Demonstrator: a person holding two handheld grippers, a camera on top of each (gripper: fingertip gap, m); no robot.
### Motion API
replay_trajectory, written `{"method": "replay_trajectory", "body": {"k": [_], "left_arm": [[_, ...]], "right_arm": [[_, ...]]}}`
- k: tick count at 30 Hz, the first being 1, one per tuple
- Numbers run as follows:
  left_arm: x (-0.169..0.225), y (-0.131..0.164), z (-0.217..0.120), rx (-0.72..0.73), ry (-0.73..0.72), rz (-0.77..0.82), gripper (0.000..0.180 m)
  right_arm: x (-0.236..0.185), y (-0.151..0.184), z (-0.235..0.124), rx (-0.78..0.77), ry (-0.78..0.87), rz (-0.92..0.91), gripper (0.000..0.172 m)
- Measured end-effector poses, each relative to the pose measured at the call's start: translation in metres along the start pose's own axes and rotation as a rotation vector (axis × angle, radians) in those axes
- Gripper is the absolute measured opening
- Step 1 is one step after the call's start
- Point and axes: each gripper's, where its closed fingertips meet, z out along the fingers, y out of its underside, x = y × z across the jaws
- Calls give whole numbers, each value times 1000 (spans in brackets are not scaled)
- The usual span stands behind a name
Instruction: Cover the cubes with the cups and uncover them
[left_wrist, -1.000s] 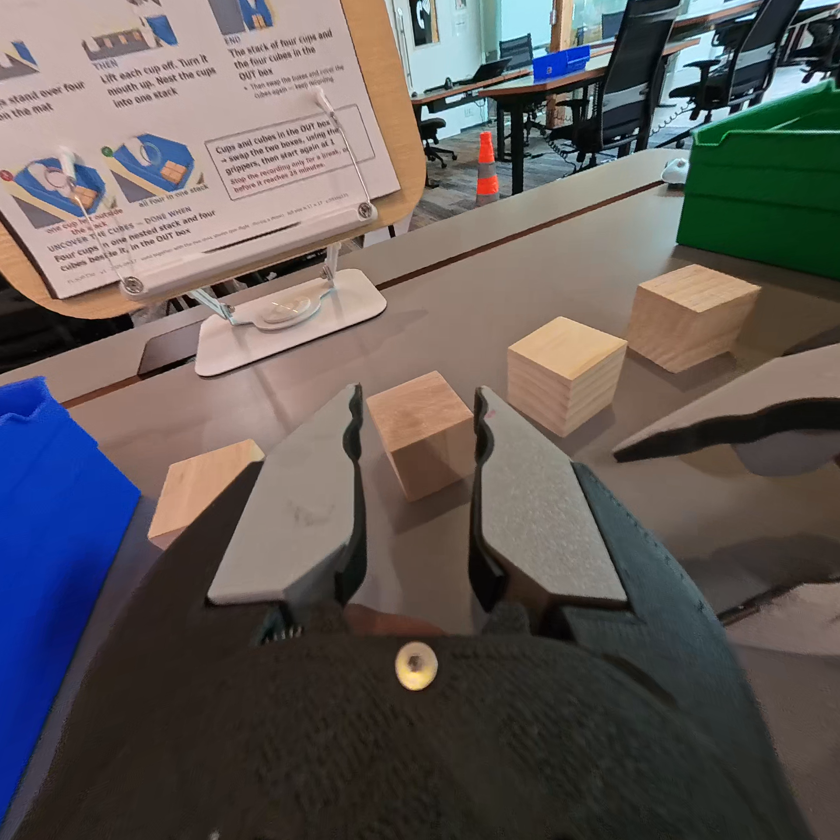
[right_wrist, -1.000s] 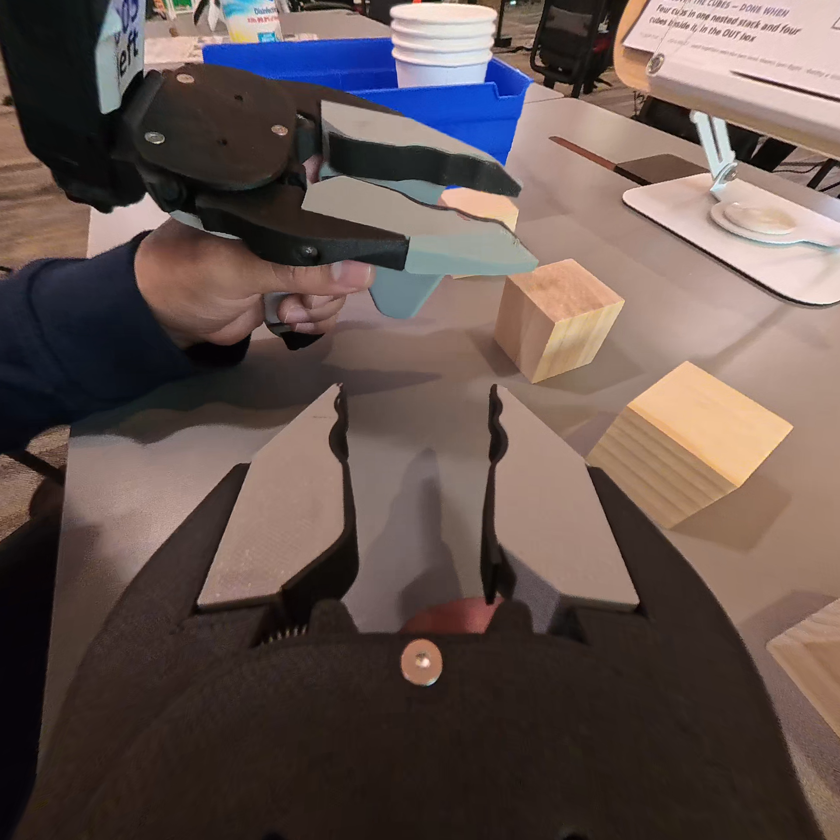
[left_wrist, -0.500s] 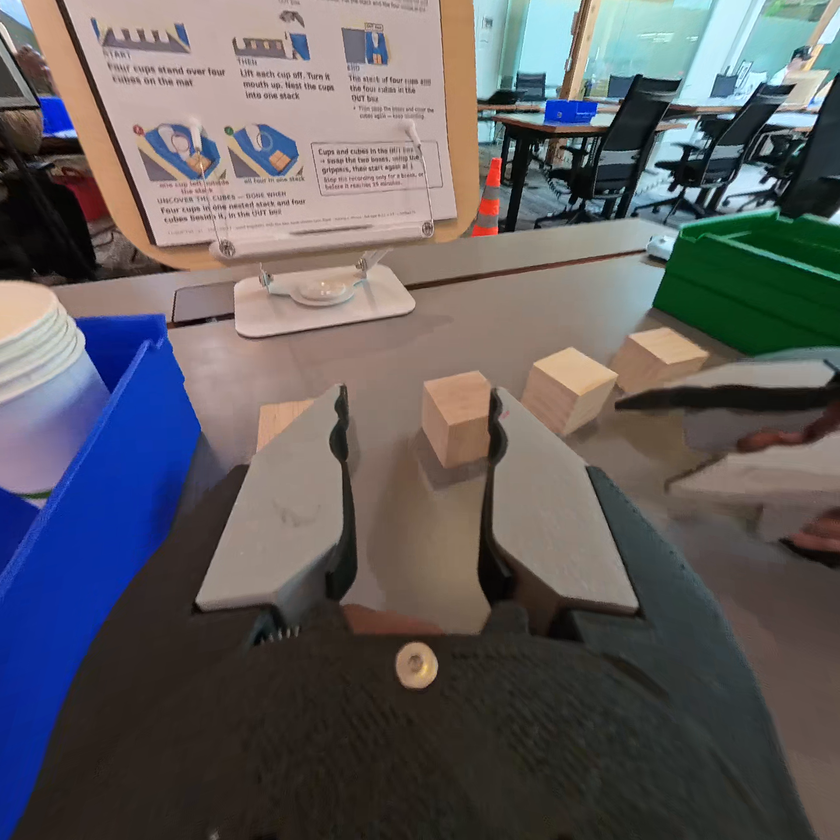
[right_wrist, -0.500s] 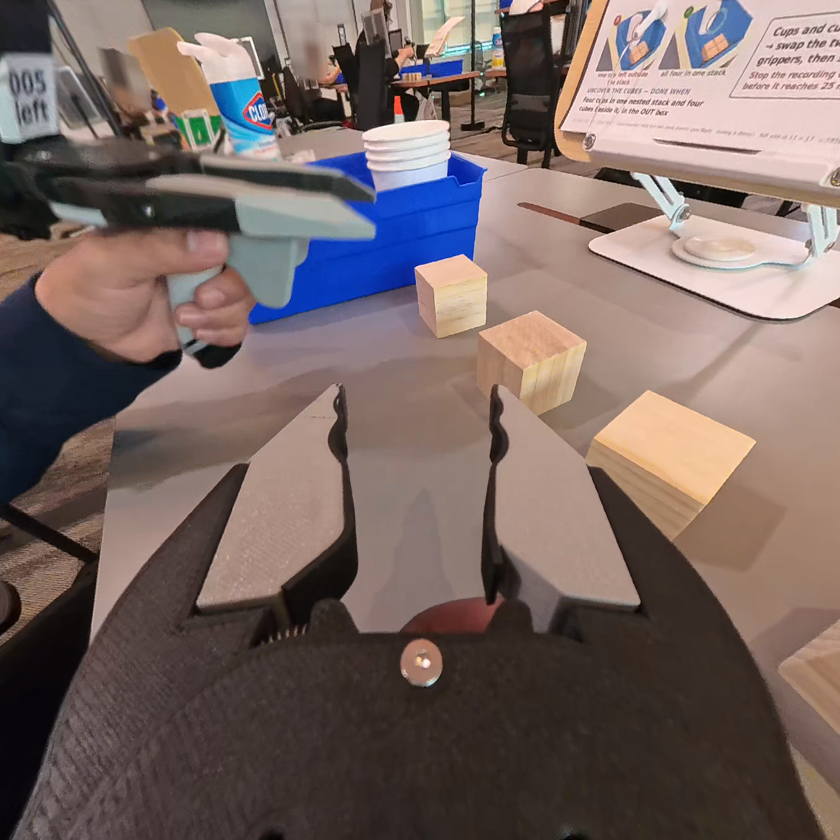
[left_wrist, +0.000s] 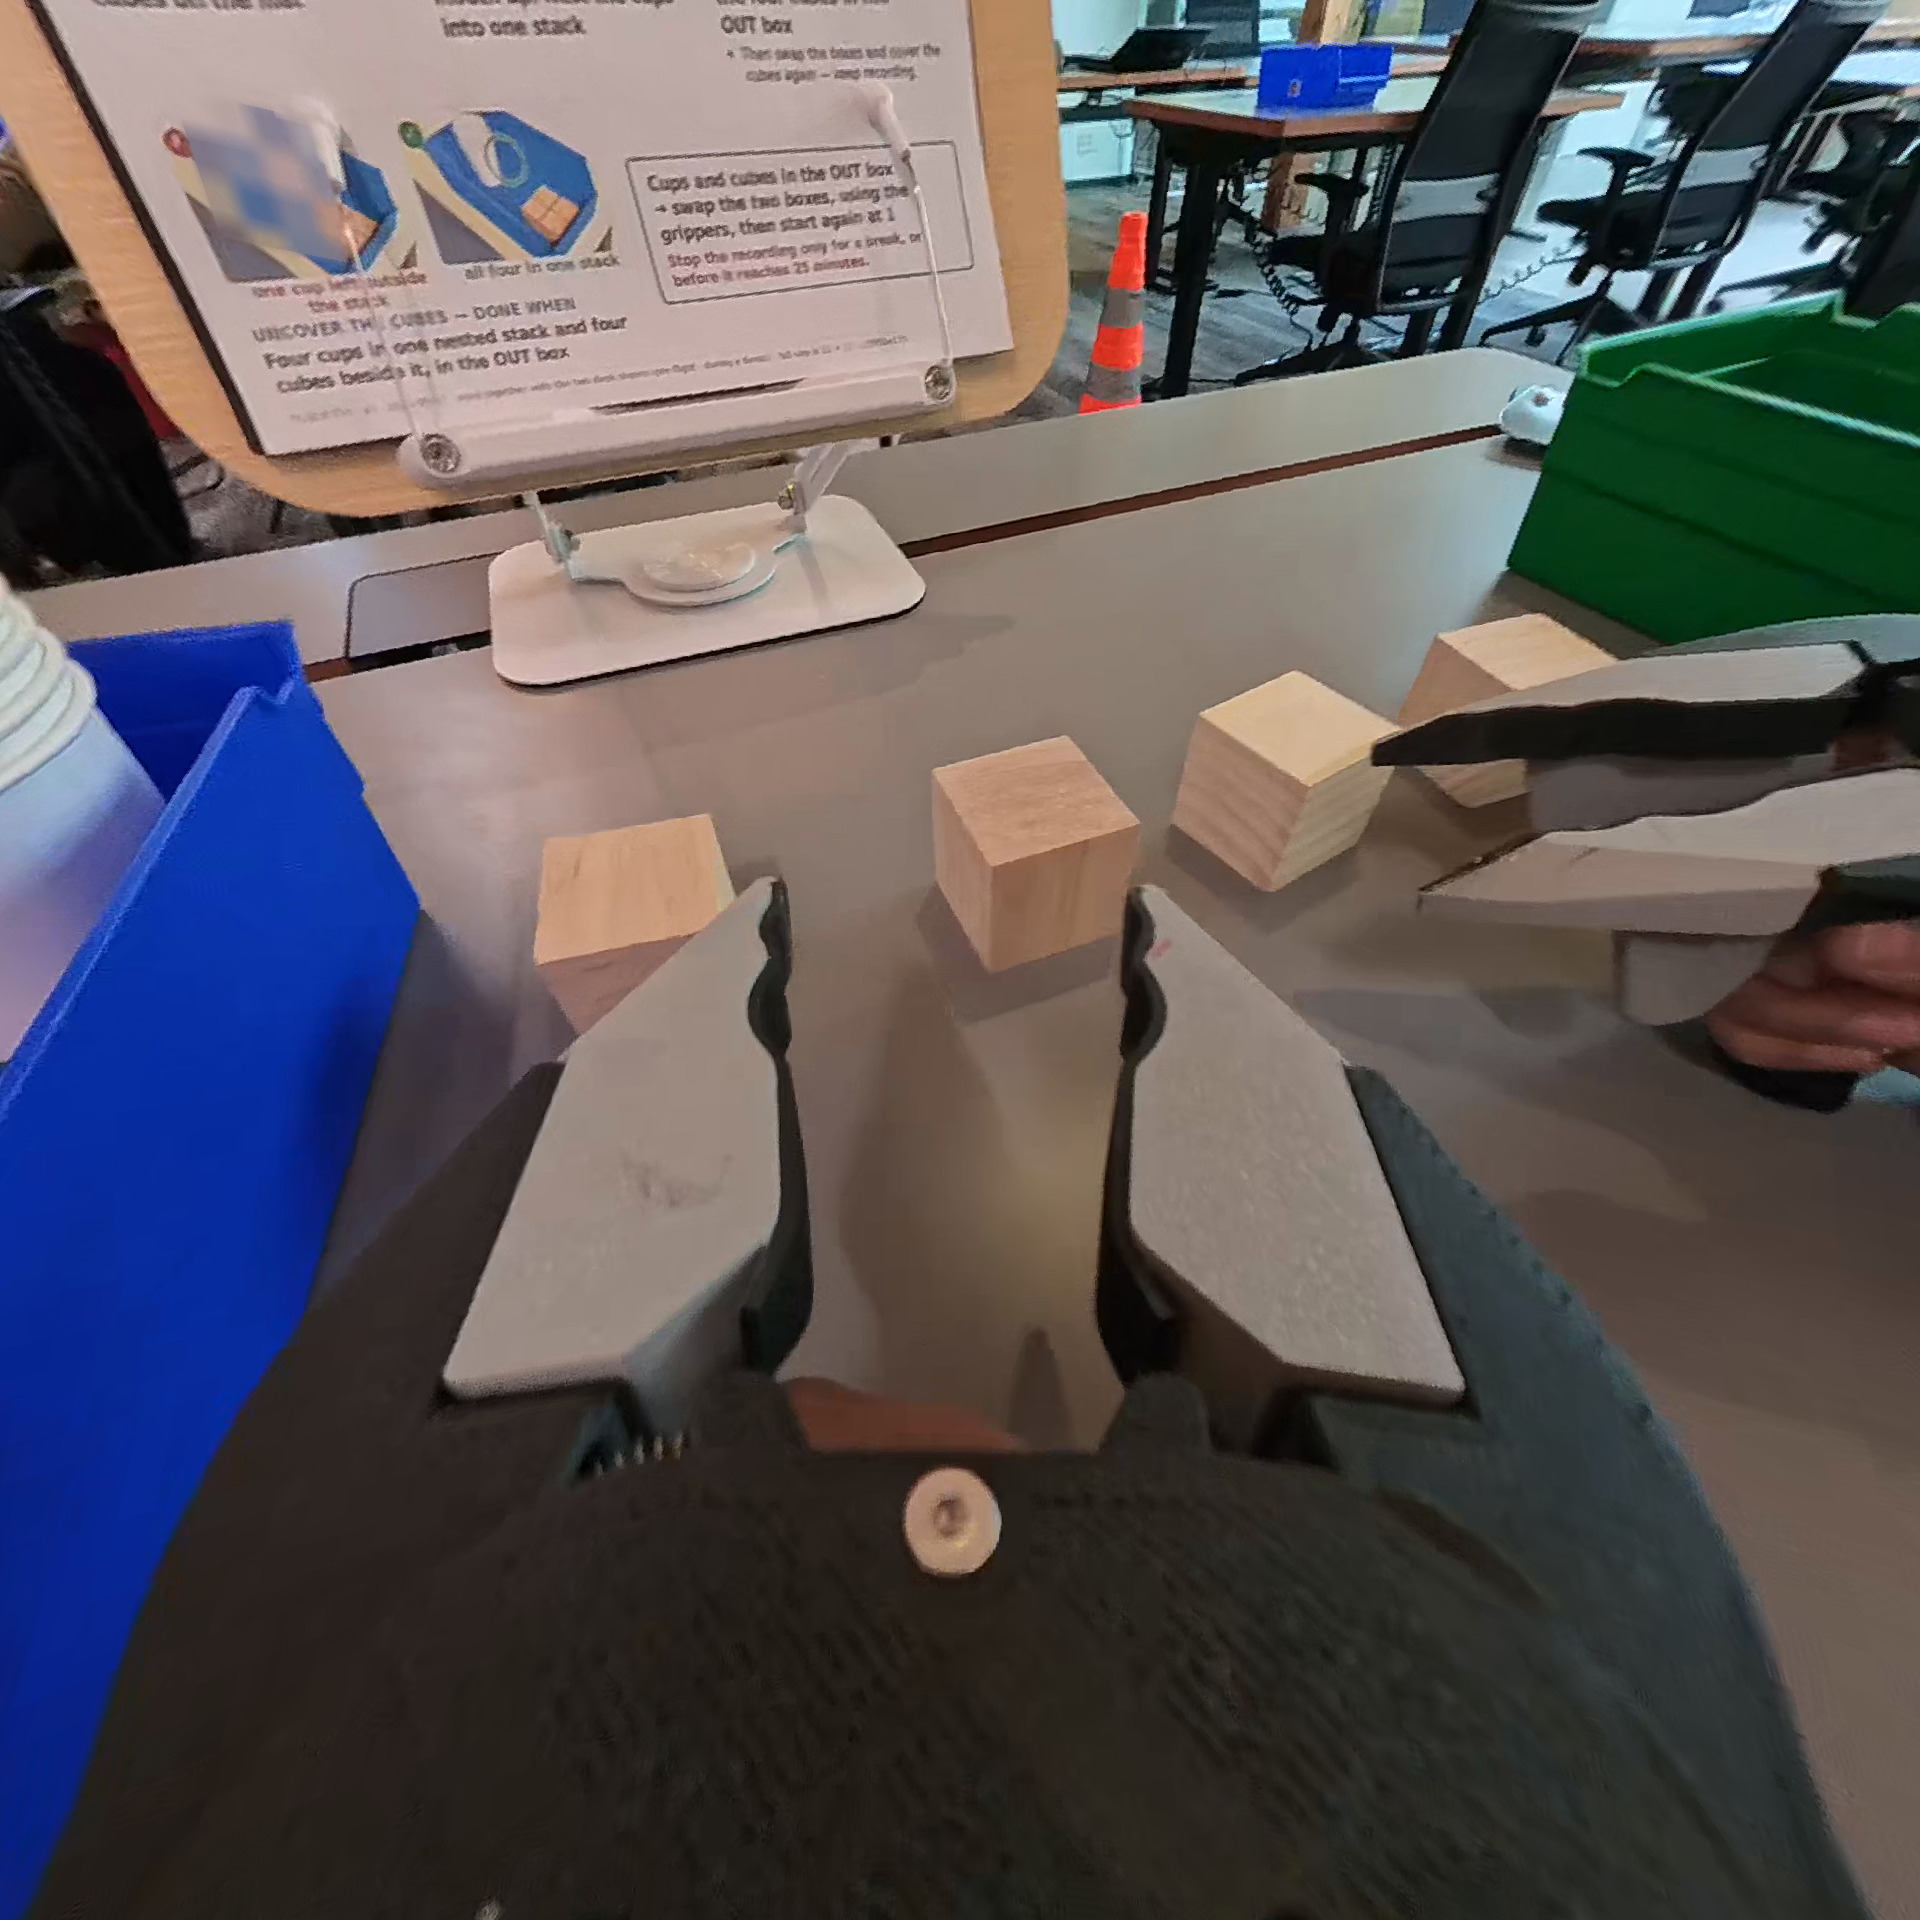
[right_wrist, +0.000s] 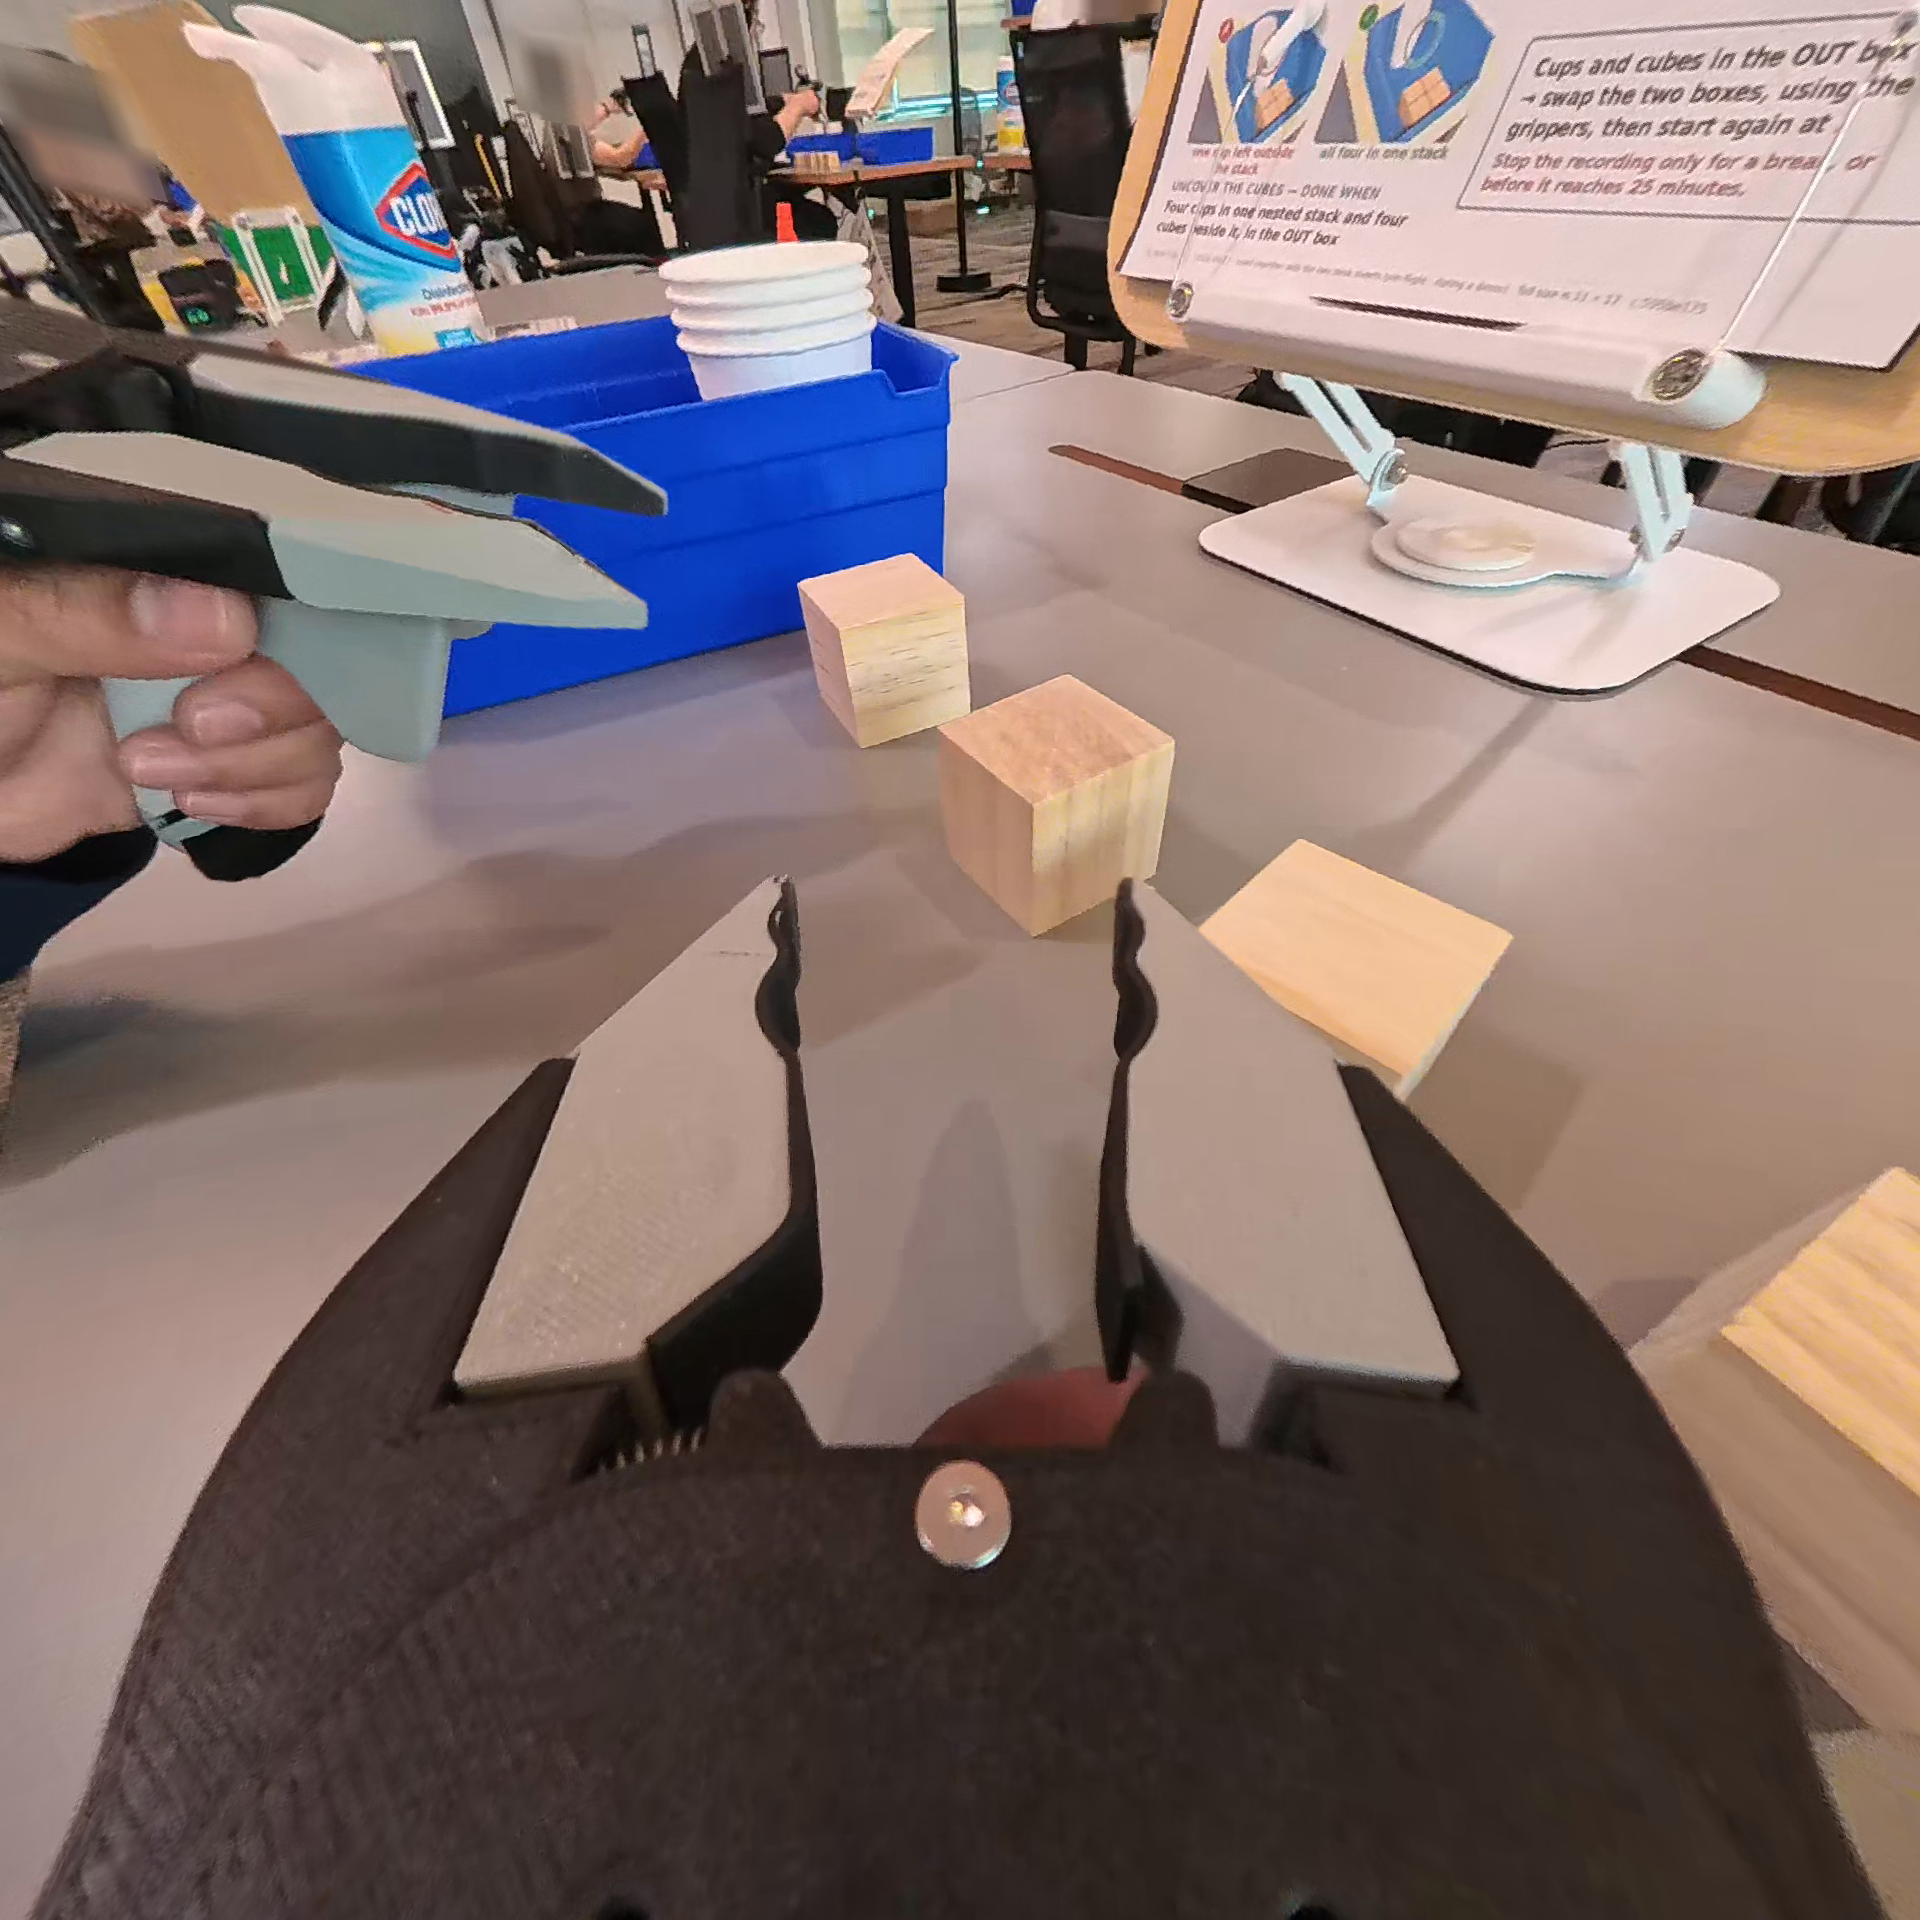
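On the grey table (left_wrist: 1039, 644) four wooden cubes stand uncovered in a loose row that runs from the blue bin (left_wrist: 156, 1039) toward the green bin (left_wrist: 1714, 499). Nearest the blue bin is the first cube (left_wrist: 623, 894), partly hidden behind a finger of the left gripper (left_wrist: 951, 914); next comes the second cube (left_wrist: 1029, 847), then the third cube (left_wrist: 1278, 774), and the fourth cube (left_wrist: 1486, 665) lies behind the tip of the right gripper (right_wrist: 951, 914). The cubes sit apart from one another, none touching. White cups (right_wrist: 769, 317) are nested in one stack, mouth up, inside the blue bin. Both grippers hover above the table with jaws wide and nothing between the pads. From the left wrist view the second cube lies just beyond the fingertips, a little right of centre; from the right wrist view the same cube sits just past the right fingertip. A hand (right_wrist: 125, 727) grips the handle of the left gripper, which is held level in front of the blue bin. Behind the cubes a stand (left_wrist: 707, 582) carries a wooden board with an instruction sheet (left_wrist: 540, 208). A wipes canister (right_wrist: 364, 197) stands beyond the blue bin.
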Motion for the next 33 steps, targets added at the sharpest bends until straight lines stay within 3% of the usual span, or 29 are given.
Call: {"method": "replay_trajectory", "body": {"k": [7,12,16,33], "left_arm": [[35,1,12,5,80,-24,61],[40,-6,4,20,97,-20,62],[44,10,-1,-4,114,-77,62],[3,30,-47,-36,-15,-16,62]], "right_arm": [[16,-1,-6,1,52,-9,57],[19,3,-5,-15,65,-16,57],[16,5,-3,-30,67,-47,56],[13,7,-1,-43,70,-70,54]]}}
